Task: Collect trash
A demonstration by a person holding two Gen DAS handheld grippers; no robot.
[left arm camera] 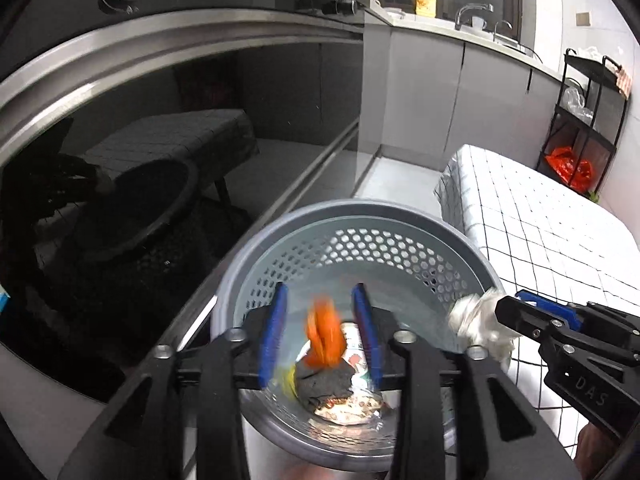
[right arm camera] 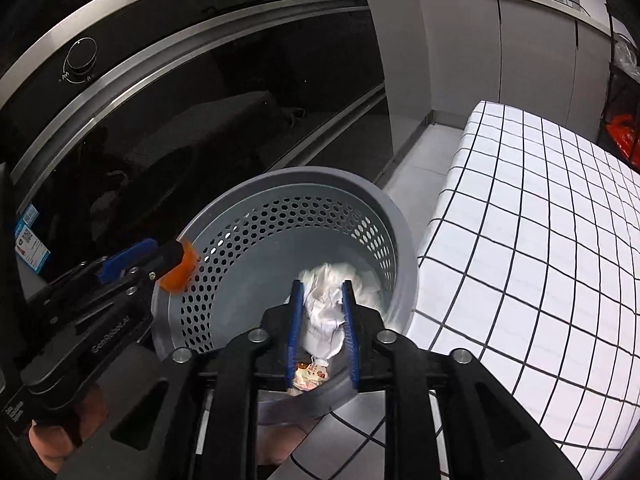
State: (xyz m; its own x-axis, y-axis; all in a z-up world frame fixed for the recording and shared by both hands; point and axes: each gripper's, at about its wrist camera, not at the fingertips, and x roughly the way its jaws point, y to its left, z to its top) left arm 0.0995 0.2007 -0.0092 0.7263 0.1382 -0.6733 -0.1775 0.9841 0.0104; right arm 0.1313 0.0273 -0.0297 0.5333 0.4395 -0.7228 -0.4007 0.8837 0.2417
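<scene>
A grey perforated bin (left arm camera: 360, 216) (right arm camera: 320, 176) stands on the floor below both grippers. My left gripper (left arm camera: 320, 320) hovers over it, open, and a blurred orange scrap (left arm camera: 325, 336) (right arm camera: 180, 272) hangs loose between its blue pads without touching them. My right gripper (right arm camera: 322, 320) (left arm camera: 516, 308) is over the bin's right rim, jaws parted. A crumpled white tissue (right arm camera: 326, 304) (left arm camera: 476, 320) still fills the gap between its pads. At the bottom of the bin lie printed wrappers (left arm camera: 348, 404) (right arm camera: 310, 376) and a dark wad (left arm camera: 324, 380).
A black glass oven door (left arm camera: 140, 160) (right arm camera: 160, 128) rises left of the bin. A table with a white checked cloth (left arm camera: 540, 240) (right arm camera: 540, 220) stands right beside it. Farther back are grey cabinets, a yellow bottle (left arm camera: 425, 0) and a black rack holding a red bag (left arm camera: 568, 164).
</scene>
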